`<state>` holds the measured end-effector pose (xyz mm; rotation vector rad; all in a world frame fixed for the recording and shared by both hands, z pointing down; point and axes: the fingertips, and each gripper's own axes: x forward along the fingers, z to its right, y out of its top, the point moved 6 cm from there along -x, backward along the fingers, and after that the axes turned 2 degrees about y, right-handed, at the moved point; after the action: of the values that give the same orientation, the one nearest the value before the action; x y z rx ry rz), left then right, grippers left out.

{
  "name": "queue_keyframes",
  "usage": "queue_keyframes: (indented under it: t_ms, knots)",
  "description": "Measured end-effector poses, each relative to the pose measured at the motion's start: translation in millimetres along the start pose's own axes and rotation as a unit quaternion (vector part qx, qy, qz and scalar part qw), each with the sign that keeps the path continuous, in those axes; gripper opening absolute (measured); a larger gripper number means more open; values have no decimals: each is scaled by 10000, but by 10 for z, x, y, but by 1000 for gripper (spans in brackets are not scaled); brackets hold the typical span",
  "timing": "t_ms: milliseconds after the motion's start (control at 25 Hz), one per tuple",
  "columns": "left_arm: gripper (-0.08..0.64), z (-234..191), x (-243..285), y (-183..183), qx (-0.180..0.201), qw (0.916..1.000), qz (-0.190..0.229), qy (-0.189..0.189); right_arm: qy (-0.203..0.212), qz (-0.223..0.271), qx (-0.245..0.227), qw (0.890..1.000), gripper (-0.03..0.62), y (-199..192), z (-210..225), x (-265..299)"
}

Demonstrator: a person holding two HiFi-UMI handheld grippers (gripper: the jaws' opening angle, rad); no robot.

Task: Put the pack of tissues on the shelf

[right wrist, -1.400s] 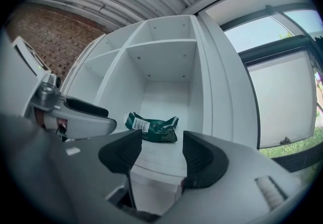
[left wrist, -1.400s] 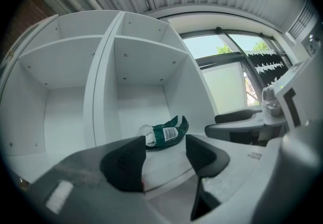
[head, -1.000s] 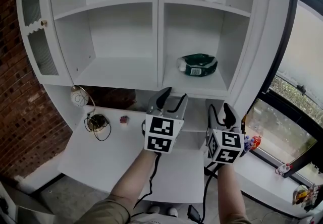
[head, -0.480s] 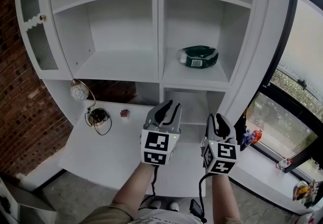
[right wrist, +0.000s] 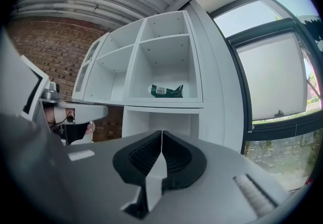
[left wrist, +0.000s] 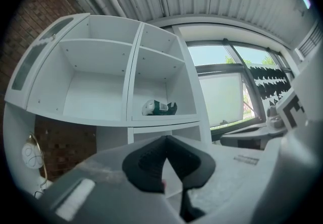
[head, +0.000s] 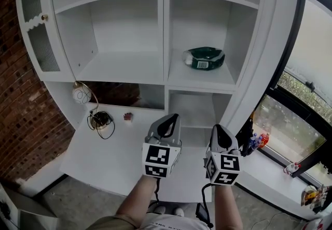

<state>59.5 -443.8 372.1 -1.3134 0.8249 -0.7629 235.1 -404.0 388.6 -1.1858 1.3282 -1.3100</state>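
Observation:
The green and white pack of tissues [head: 204,58] lies on the right middle shelf [head: 197,80] of the white cabinet, and shows too in the left gripper view [left wrist: 159,108] and the right gripper view [right wrist: 167,91]. Both grippers hang well below and in front of it, over the white desk. My left gripper [head: 166,125] has just been closing and stands shut with nothing between its jaws. My right gripper [head: 220,133] has also just been closing; its pads meet at the tips, empty.
The cabinet has bare compartments at upper left [head: 119,63] and a lower cubby [head: 194,115]. A round lamp [head: 81,94], a coil of cable [head: 100,120] and a small red thing [head: 127,116] sit on the white desk [head: 104,156]. A window sill with small items [head: 259,143] lies right.
Both grippers have sunk lower and drawn back from the shelf, and their jaws have gone from wide apart to shut. The pack of tissues has stayed on the shelf.

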Motion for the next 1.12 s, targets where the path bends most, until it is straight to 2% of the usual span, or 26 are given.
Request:
queue_keyframes:
  t_ms: [200, 800, 1000, 1120]
  knots:
    - [8, -24, -70, 5, -250, 9993, 279, -32, 171, -33, 46, 9998, 6, -17, -46, -10]
    - [8, -43, -71, 42, -208, 9989, 396, -117, 40, 259, 37, 9997, 6, 40, 11, -67]
    - [8, -39, -44, 56, -164, 9989, 426, -119, -54, 373, -286, 9989, 2, 51, 14, -74]
    - [8, -39, -11, 50, -141, 9989, 427, -110, -83, 427, -298, 9986, 2, 71, 31, -64]
